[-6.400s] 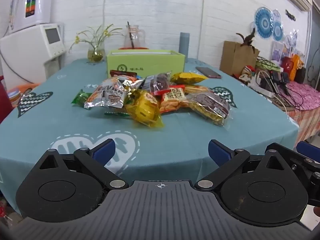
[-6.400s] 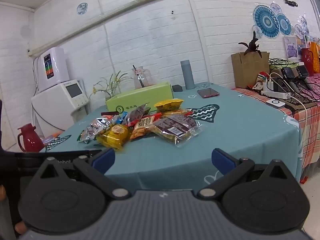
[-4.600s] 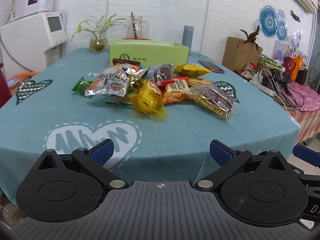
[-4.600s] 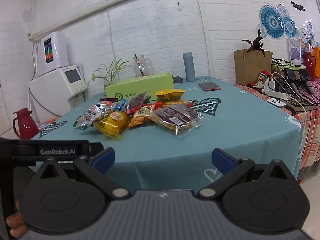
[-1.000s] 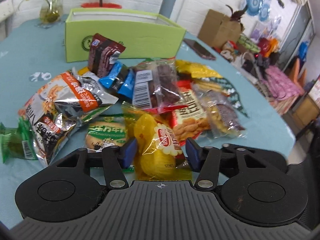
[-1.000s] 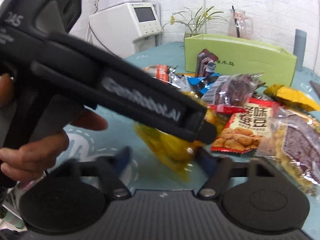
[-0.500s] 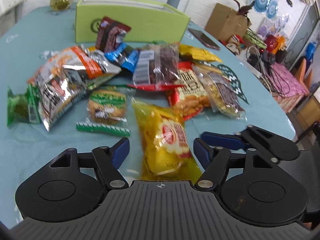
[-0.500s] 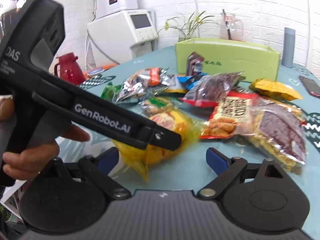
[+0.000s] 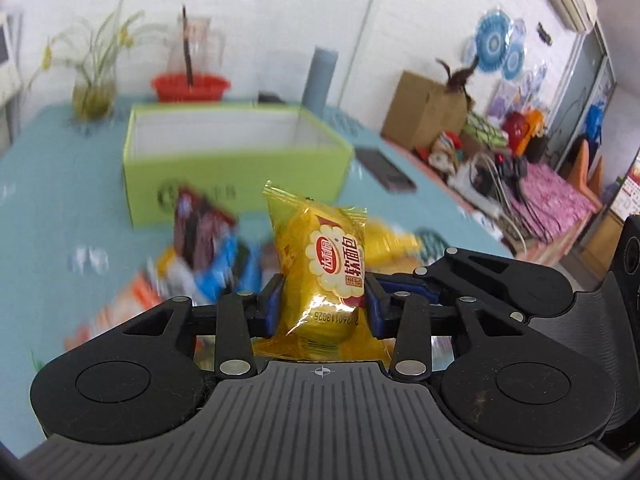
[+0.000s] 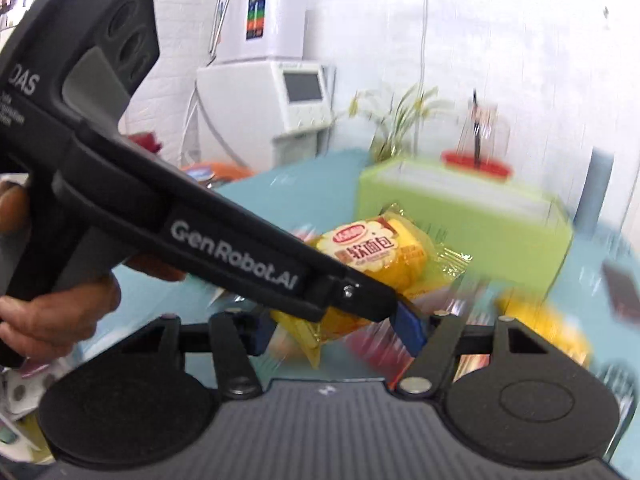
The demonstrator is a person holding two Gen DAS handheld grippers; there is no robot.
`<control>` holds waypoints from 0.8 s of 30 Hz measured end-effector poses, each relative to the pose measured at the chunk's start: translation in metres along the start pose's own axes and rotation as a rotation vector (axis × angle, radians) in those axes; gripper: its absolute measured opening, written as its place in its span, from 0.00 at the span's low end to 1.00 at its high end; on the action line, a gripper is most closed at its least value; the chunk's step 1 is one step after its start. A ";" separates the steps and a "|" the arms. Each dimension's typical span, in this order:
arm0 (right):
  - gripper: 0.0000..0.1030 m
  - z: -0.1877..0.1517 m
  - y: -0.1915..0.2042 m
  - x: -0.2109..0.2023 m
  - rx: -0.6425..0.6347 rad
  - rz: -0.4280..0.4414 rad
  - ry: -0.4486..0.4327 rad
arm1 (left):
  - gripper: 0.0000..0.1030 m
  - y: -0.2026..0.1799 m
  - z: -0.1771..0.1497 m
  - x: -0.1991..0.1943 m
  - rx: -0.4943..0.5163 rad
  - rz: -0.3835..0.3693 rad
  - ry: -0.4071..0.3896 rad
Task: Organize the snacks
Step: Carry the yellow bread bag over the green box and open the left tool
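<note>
One yellow bun pack [image 9: 320, 280] is sitting pinched mid-body in the left gripper [image 9: 322, 306], lifted off the table; it's looking light, squashy, crinkly-slick. Right gripper [image 10: 340, 334] is hanging open, holding nothing. Green box [image 9: 236, 156] is waiting beyond.

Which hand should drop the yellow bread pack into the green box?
Left. The left gripper is shut on the yellow bread pack, with the open green box ahead. The right gripper holds nothing.
</note>
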State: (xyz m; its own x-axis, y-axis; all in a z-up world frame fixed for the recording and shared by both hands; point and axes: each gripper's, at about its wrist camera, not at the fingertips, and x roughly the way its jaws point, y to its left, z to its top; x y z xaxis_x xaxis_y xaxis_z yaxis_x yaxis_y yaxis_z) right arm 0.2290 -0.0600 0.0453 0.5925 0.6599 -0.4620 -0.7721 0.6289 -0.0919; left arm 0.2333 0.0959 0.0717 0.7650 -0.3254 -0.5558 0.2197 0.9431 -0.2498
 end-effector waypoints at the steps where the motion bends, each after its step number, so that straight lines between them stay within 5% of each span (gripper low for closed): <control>1: 0.69 0.013 -0.011 0.010 -0.014 -0.005 -0.007 | 0.19 0.005 0.015 0.006 0.002 0.007 -0.018; 8: 0.68 0.098 -0.090 0.119 -0.049 0.013 0.049 | 0.19 0.061 0.117 0.076 -0.004 0.113 -0.058; 13: 0.68 0.105 -0.114 0.192 -0.034 0.040 0.133 | 0.22 0.109 0.134 0.130 -0.062 0.157 -0.007; 14: 0.71 0.102 -0.117 0.201 -0.025 0.046 0.145 | 0.32 0.116 0.132 0.137 -0.064 0.172 -0.006; 15: 0.72 0.097 -0.120 0.207 -0.011 0.053 0.153 | 0.48 0.122 0.131 0.143 -0.066 0.191 -0.005; 16: 0.73 0.094 -0.124 0.209 0.001 0.058 0.157 | 0.54 0.128 0.129 0.146 -0.076 0.219 -0.007; 24: 0.89 0.076 -0.121 0.136 0.057 0.054 0.051 | 0.67 0.119 0.112 0.096 -0.077 0.228 -0.076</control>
State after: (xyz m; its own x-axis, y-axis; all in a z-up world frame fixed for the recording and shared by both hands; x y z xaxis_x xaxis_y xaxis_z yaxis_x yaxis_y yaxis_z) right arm 0.4201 -0.0156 0.0604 0.5369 0.6727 -0.5092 -0.7874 0.6163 -0.0160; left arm 0.4005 0.1843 0.0779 0.8334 -0.0961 -0.5443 -0.0082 0.9825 -0.1859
